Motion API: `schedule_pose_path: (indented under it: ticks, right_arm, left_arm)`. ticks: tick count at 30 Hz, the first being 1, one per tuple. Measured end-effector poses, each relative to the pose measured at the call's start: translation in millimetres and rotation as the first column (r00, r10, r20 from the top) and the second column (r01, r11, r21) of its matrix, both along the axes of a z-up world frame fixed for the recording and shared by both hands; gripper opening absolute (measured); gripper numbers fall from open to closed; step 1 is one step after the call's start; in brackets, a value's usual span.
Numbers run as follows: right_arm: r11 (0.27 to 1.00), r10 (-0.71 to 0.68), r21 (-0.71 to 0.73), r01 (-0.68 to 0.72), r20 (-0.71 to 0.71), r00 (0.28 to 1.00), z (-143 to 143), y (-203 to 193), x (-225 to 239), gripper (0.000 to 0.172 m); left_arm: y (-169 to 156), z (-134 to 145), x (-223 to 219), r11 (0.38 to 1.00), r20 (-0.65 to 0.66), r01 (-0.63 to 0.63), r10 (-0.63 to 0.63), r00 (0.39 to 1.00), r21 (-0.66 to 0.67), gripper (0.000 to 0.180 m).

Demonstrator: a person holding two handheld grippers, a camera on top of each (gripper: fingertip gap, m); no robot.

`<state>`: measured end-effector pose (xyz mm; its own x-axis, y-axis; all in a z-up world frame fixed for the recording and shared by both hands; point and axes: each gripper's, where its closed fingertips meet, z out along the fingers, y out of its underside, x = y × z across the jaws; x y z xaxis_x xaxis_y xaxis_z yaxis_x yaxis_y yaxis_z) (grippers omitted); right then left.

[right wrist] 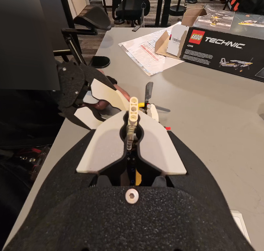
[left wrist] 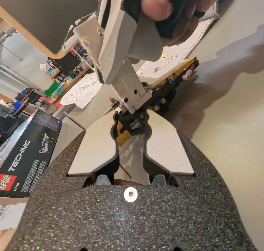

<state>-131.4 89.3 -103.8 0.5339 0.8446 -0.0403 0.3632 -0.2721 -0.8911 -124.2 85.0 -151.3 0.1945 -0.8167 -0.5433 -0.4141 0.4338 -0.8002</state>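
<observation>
The left gripper (left wrist: 131, 114) is clenched on the near end of a half-built model (left wrist: 124, 137). Its two pale fingers press against the black and yellow body from either side. The right gripper (right wrist: 132, 114) is clamped on a white beam (right wrist: 133, 108) with three round holes, held upright between nearly closed fingers. In the left wrist view the beam comes down from above, and its lower end meets the black nose of the model just beyond the left fingertips. Whether it is seated there or only touching cannot be told. The model lies on the grey table (right wrist: 200, 115), and its long yellow and black body runs away to the far right. It has a grey propeller (right wrist: 148, 90) at the nose, a white panel beside that and a small red pin (left wrist: 110, 98) sticking out to the left. Much of its black framework is bare, so it looks only partly assembled. An open booklet (left wrist: 178, 58) lies just behind it. A black box (right wrist: 222, 47) with its flap open stands well apart at the far right, and a clear bag (right wrist: 145, 54) lies flat near it.
</observation>
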Motion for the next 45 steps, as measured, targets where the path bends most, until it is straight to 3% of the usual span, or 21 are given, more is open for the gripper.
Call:
schedule_pose_path:
  ticks: [3, 5, 9, 14, 23, 29, 37, 45]
  right_arm:
    - [1.000, 0.015, 0.003, -0.015, 0.019, 1.000, 0, -2, -1, 0.008]
    - [1.000, 0.015, -0.006, -0.015, 0.023, 1.000, 0, -2, -1, 0.008]
    - [1.000, 0.020, -0.012, -0.020, 0.040, 0.999, 0, -4, -2, 0.008]
    - [0.999, 0.040, -0.013, -0.039, 0.039, 0.998, 0, -8, -7, 0.008]
    - [0.998, 0.057, -0.004, -0.057, 0.037, 0.998, -1, -10, -10, 0.008]
    - [0.999, 0.038, -0.003, -0.038, 0.032, 0.999, -2, -7, -7, 0.007]
    - [0.997, -0.002, -0.074, 0.004, 0.027, 1.000, 1, -5, 5, 0.007]
    - [0.995, -0.034, -0.098, 0.032, -0.024, 0.999, 4, -8, 13, 0.008]
  left_arm:
    - [1, 6, -2, 0.998, 0.019, -0.029, 0.028, 0.999, 0.048, 0.034]
    - [5, 9, -7, 0.982, -0.016, -0.047, 0.051, 0.999, 0.181, 0.033]
    - [6, 3, -14, 0.861, -0.207, 0.046, 0.069, 0.976, 0.506, 0.033]
    - [13, -3, -15, 0.760, -0.303, 0.141, 0.077, 0.950, 0.634, 0.033]
    - [10, -10, -6, 0.649, -0.347, 0.223, 0.069, 0.935, 0.728, 0.022]
    - [9, -7, 4, 0.583, -0.263, 0.177, 0.065, 0.963, 0.793, 0.010]
    - [6, -5, 11, 0.583, -0.332, 0.280, -0.018, 0.943, 0.763, 0.009]
    - [0, -3, 16, 0.602, -0.285, 0.267, -0.069, 0.956, 0.752, 0.008]
